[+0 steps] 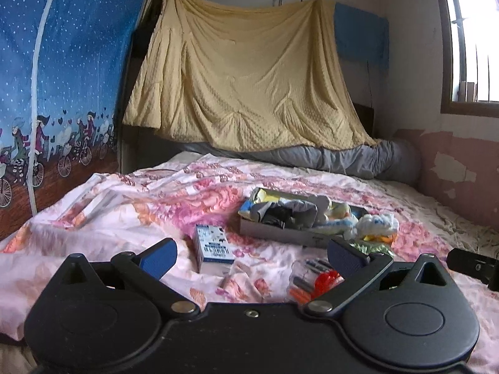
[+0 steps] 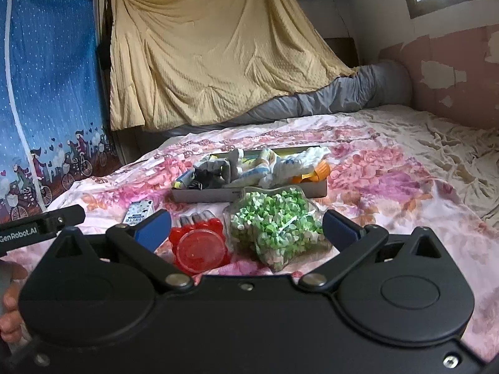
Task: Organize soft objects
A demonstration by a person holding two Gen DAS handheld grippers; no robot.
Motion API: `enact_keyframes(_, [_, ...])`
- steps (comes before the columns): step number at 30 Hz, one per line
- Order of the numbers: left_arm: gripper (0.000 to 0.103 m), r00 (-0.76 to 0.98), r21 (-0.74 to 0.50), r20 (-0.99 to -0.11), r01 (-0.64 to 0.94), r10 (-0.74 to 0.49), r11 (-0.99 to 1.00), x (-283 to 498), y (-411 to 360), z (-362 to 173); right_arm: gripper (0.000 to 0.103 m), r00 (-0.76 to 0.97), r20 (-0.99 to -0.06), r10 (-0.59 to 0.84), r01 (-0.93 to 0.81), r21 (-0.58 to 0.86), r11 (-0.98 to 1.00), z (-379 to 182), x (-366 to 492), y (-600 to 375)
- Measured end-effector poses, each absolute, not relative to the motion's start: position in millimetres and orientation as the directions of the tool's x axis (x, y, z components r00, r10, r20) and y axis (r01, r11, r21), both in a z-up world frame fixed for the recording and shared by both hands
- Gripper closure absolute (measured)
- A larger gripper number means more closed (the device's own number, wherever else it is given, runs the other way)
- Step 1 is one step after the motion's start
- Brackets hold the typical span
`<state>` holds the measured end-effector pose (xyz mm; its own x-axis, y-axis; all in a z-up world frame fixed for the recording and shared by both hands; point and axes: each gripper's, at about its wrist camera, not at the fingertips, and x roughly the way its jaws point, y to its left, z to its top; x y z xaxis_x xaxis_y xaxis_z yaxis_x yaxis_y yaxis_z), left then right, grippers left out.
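Right wrist view gives us "GenRobot.AI" on the left gripper, while both our grippers' jaws stand spread, empty, before the sock-filled box on the floral bed, green bag between.

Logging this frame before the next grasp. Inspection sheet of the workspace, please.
Surface: floral bedsheet, rumpled, covers the bed.
Job's things: shallow grey tray on the sheet, piled with socks and soft cloths.
Clutter: bag of green bits just in front of the tray; red-capped marker pack beside it; small blue-white carton standing upright.
Grippers: left gripper open, empty; right gripper open, empty, bag and marker pack ahead between its fingers.
Cables: nothing seen.
Surroundings: yellow blanket hung behind the bed, grey bolster, window.
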<state>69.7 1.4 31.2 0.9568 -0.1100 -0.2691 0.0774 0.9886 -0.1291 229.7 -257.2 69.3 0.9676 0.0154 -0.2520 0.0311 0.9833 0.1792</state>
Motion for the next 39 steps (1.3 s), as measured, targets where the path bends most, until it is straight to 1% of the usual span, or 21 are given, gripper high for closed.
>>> enact_keyframes(4, [0.001, 0.952, -0.114, -0.284, 0.083, -0.113, 0.99, 70.2, -1.4, 26.4, 0.001, 0.965, -0.261, 0.014, 0.033, 0.174, 0.984, 66.8, 225.8, -256.1])
enact_keyframes(9, [0.001, 0.944, -0.105, -0.31, 0.081, -0.11, 0.991, 70.2, -3.4, 20.1, 0.001, 0.953, -0.303, 0.012, 0.039, 0.161, 0.986, 58.3, 214.9, -251.8])
enact_keyframes(16, [0.001, 0.919, -0.083, -0.379, 0.085, -0.11, 0.993, 76.8, -5.2, 8.0, 0.001, 0.94, -0.341, 0.01, 0.044, 0.148, 0.988, 51.3, 220.1, -249.8])
enact_keyframes(25, [0.001, 0.909, -0.068, -0.401, 0.092, -0.111, 0.993, 81.4, -7.2, 2.2, 0.001, 0.923, -0.385, 0.024, 0.028, 0.13, 0.991, 41.7, 231.7, -246.9])
enact_keyframes(39, [0.001, 0.901, -0.047, -0.419, 0.107, -0.117, 0.993, 87.3, -12.6, -3.2, 0.001, 0.911, -0.411, 0.024, 0.032, 0.129, 0.991, 35.5, 240.7, -249.2])
